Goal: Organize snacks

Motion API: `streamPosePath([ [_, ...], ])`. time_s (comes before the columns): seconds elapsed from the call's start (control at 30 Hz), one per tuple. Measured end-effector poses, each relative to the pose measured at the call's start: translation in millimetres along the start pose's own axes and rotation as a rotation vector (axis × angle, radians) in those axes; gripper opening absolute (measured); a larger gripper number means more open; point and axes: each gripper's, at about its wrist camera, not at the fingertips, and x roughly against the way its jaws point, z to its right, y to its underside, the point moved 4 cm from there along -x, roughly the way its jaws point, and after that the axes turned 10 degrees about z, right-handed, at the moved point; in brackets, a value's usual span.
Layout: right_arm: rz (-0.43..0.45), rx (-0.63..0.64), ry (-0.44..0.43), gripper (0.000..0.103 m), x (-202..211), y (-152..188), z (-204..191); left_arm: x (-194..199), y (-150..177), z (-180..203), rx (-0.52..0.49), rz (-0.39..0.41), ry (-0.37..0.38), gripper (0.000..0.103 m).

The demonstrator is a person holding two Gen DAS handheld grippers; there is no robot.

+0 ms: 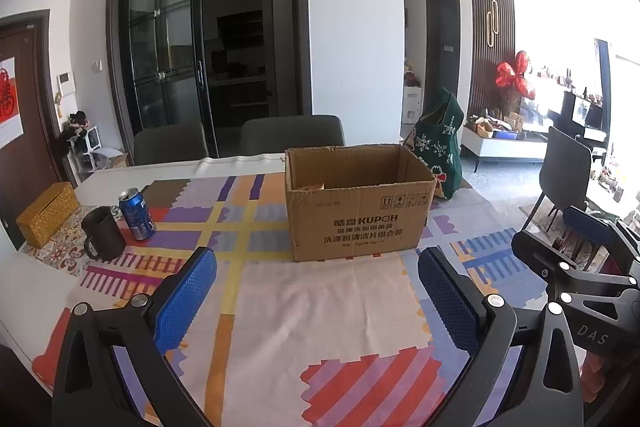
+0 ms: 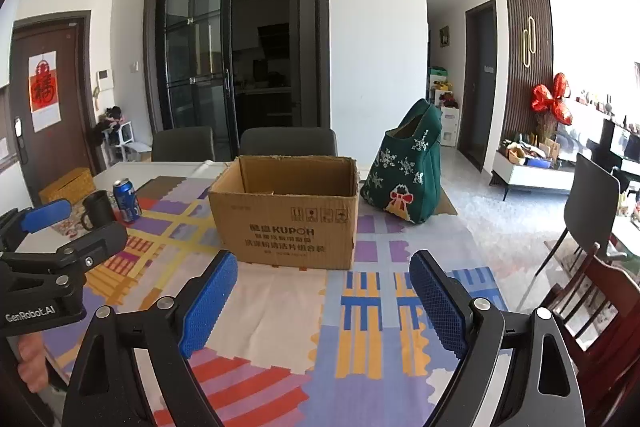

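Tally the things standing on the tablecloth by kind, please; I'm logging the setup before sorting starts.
Cardboard box: 1
Blue soda can: 1
Dark mug: 1
Green snowflake bag: 1
Yellow woven box: 1
Total: 5

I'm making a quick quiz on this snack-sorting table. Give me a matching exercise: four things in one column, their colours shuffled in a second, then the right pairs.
Things:
1. cardboard box
2. soda can
3. mug
4. fabric bag

Colours:
A. green with white snowflakes
B. blue
C. plain brown with printed writing
D. dark, nearly black

Pairs: 1-C, 2-B, 3-D, 4-A
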Motion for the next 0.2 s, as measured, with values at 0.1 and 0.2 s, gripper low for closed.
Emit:
streamPosePath([
  [0.1, -0.003, -0.001, 0.001, 0.089, -0.7, 0.9, 1.2, -1.5, 1.4, -0.5, 0.002, -0.007, 0.000, 0.103],
  [0.2, -0.007, -0.002, -0.001, 0.088, -1.2, 1.6, 1.3, -2.3, 2.0, -0.3, 0.002, -0.009, 0.000, 0.103],
])
